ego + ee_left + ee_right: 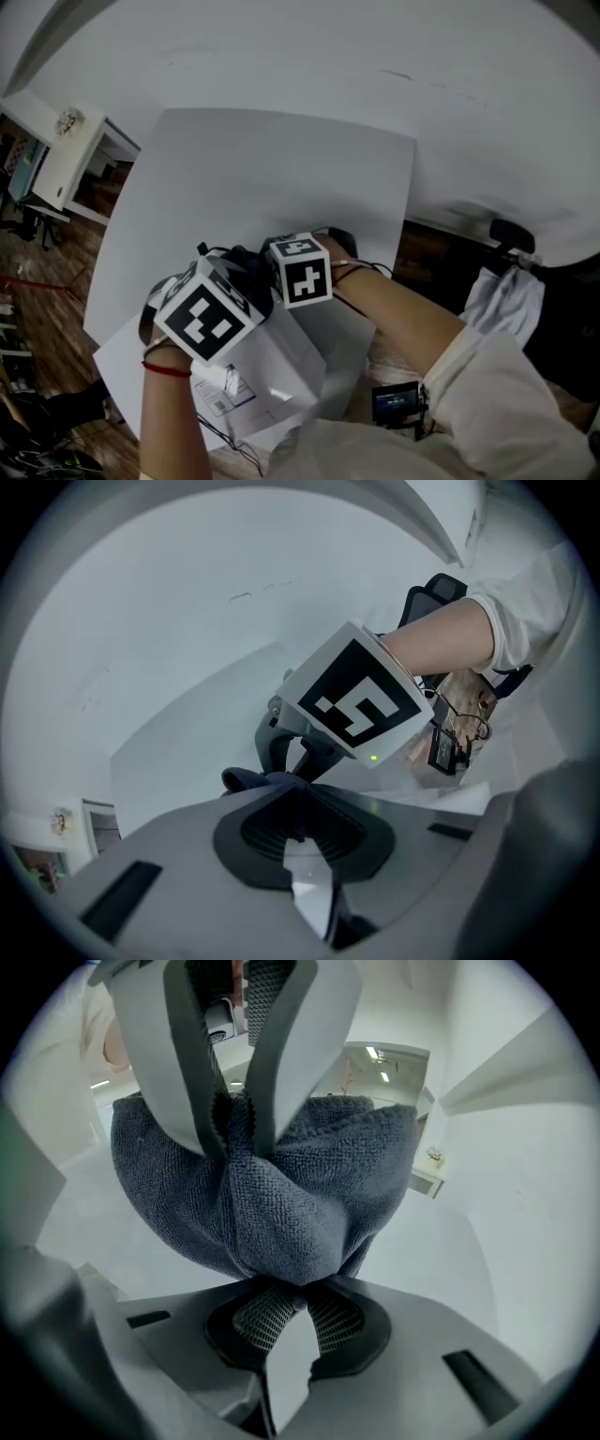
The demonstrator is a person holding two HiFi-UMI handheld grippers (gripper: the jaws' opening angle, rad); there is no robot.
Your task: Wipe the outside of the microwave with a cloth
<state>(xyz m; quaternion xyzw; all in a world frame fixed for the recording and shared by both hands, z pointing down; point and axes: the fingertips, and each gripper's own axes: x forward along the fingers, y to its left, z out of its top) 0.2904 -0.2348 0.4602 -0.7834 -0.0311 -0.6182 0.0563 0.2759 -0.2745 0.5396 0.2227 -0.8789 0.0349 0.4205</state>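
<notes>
right now both tools share one thing: the dark blue cloth (pixel 272 1194) hangs bunched between them, just above the near edge of the microwave (pixel 281 169), whose broad white top fills the middle of the head view. the right hand-held gripper (pixel 281 1290) is clenched on the lower fold of the cloth, its ribbed pads biting into the fabric. the left hand-held gripper (pixel 292 808) is clamped on another fold of the same cloth, and in the right gripper view its jaws show pinching the upper edge. the two sit close together, marker cubes nearly touching, over the microwave's front rim. whether the cloth already touches the top of the microwave i cannot tell; it looks gathered into a pouch, not spread flat.

i judge this to be the step of gathering and gripping the cloth, with wiping of the casing not yet plainly under way. the next move likely calls for one tool to let go, or for both to pull the fabric taut, then to press it down onto the microwave's top and sweep away from the front rim, keeping enough cloth under the jaws so that plastic does not scrape the casing.
</notes>
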